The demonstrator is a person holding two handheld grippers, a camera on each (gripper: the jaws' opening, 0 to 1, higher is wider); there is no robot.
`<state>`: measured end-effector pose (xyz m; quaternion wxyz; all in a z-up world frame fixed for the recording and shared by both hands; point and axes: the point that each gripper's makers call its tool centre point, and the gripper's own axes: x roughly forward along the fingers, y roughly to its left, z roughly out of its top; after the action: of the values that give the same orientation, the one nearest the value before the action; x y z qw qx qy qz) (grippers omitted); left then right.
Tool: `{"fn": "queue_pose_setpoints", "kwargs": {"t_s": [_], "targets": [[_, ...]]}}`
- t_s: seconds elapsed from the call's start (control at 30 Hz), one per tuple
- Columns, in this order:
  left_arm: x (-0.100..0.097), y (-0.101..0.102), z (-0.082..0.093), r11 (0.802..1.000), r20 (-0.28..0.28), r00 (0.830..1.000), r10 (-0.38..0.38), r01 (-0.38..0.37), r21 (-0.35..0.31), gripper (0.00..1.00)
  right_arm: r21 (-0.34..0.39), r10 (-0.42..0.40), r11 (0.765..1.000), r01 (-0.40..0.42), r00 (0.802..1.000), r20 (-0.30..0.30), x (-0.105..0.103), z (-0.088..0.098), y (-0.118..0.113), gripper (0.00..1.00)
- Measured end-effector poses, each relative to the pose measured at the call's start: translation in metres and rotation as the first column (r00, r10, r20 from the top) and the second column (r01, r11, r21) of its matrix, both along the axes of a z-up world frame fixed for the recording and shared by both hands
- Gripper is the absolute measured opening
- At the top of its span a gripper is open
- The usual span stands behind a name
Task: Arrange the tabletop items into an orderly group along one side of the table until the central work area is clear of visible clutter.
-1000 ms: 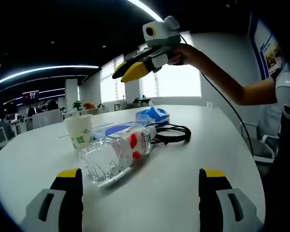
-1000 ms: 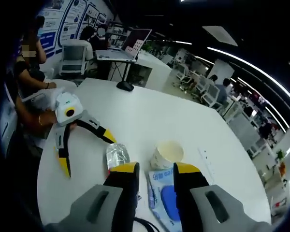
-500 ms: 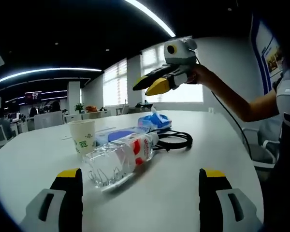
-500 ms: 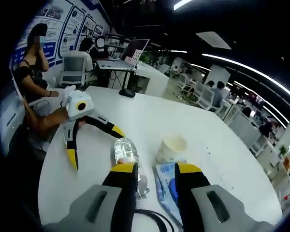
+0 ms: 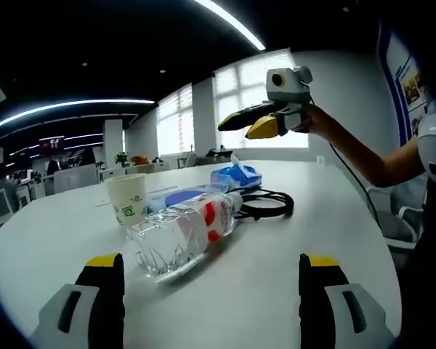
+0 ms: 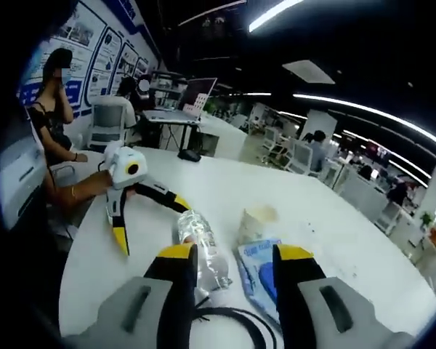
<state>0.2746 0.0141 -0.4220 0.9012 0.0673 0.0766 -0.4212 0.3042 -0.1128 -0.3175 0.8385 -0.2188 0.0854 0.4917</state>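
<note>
Tidying is barely begun: bottle [image 5: 182, 234], cup [image 5: 126, 200] and cable [image 5: 267, 204] are left mid-table [image 5: 276, 291]; both grippers are spread, empty.

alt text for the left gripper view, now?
A clear bottle lies on its side on a white table, between the open left tool jaws. Behind it: a paper cup, a blue packet, a black cable. The right tool is held above.

left gripper view low, right gripper view perhaps higher, sharing bottle [image 5: 180, 236] [image 6: 201, 246]
</note>
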Motion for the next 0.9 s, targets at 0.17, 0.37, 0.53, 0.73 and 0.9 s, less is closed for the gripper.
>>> {"fn": "queue_pose_setpoints", "kwargs": {"t_s": [0.17,0.37,0.53,0.73,0.9], "targets": [[0.001,0.001,-0.003,1.0,-0.005,1.0,0.006,-0.006,0.014,1.0,0.034,-0.049,0.998,0.049,0.999,0.012,-0.005,-0.007,-0.015,0.45],[0.005,0.005,0.001,1.0,-0.01,1.0,0.026,-0.027,-0.012,1.0,0.088,-0.089,0.992,0.089,0.996,-0.003,-0.008,-0.014,-0.035,0.44],[0.006,0.003,0.011,0.998,0.004,1.0,0.02,-0.02,-0.064,1.0,0.118,-0.11,0.987,0.109,0.994,0.001,-0.015,-0.015,-0.046,0.44],[0.016,0.006,0.015,0.998,0.036,0.998,0.056,-0.055,-0.033,1.0,0.139,-0.133,0.981,0.132,0.991,0.0,-0.026,-0.017,-0.056,0.43],[0.022,0.002,0.026,0.996,0.054,0.996,0.069,-0.067,-0.052,0.99,0.176,-0.155,0.973,0.152,0.988,0.002,-0.036,-0.014,-0.063,0.43]]}}
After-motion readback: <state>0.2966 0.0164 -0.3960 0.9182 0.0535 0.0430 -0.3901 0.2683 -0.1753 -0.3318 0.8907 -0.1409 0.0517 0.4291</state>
